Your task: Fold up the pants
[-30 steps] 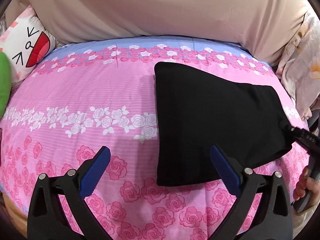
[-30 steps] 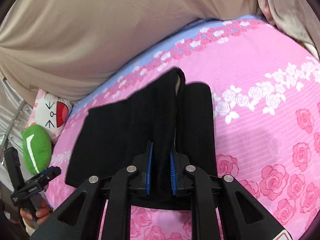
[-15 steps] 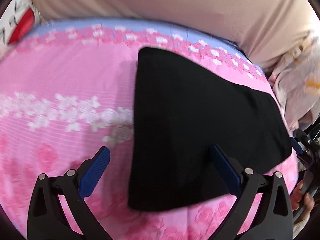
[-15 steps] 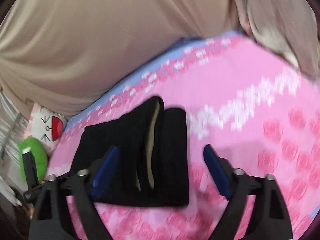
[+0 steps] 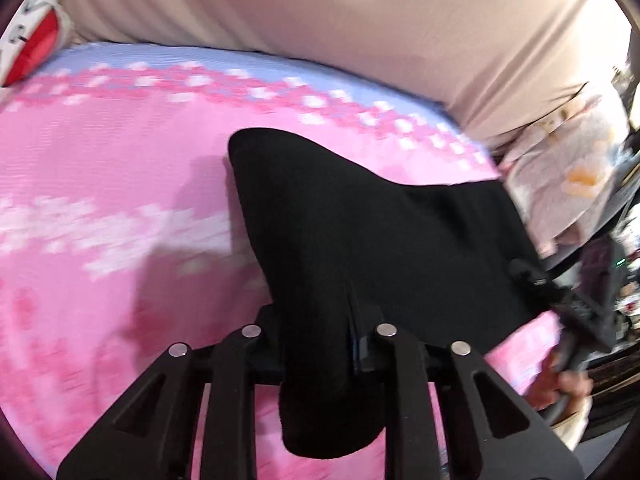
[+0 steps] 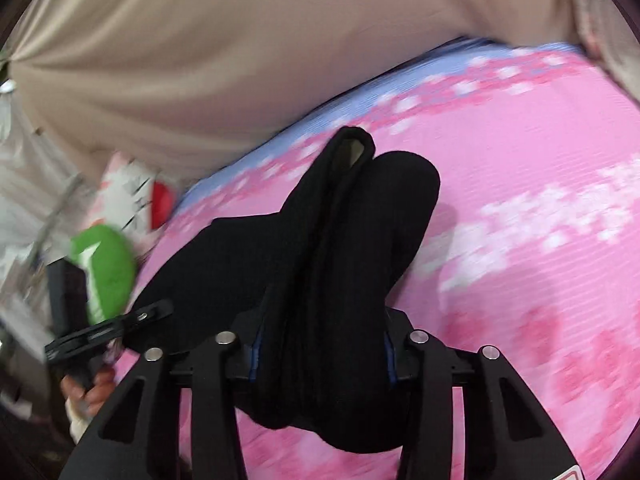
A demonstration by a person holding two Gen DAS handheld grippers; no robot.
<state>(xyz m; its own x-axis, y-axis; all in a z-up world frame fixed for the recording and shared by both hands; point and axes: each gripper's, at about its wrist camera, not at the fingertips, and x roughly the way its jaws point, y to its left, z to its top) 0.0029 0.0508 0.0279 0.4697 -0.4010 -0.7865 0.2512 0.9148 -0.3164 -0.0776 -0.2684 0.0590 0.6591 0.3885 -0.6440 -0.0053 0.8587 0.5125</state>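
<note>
Two plush pillows (image 6: 120, 216) beside folded pants (image 6: 320, 240)

We have two fisheye views, one riding on each claw and looking forward along its fingers, tilted down at the bed (image 5: 100, 208). The left wrist view sits very close over the black pants (image 5: 380, 240), facing the bed's far edge and the beige curtain (image 5: 320, 20) behind it; the right claw (image 5: 576, 312) shows at its right rim. The right wrist view, equally close, faces the same far edge from the opposite end, with the left claw (image 6: 108, 332) at its left rim. We see the pants, the pink sheet, the curtain and the cartoon pillow (image 6: 132, 196) in both.
</note>
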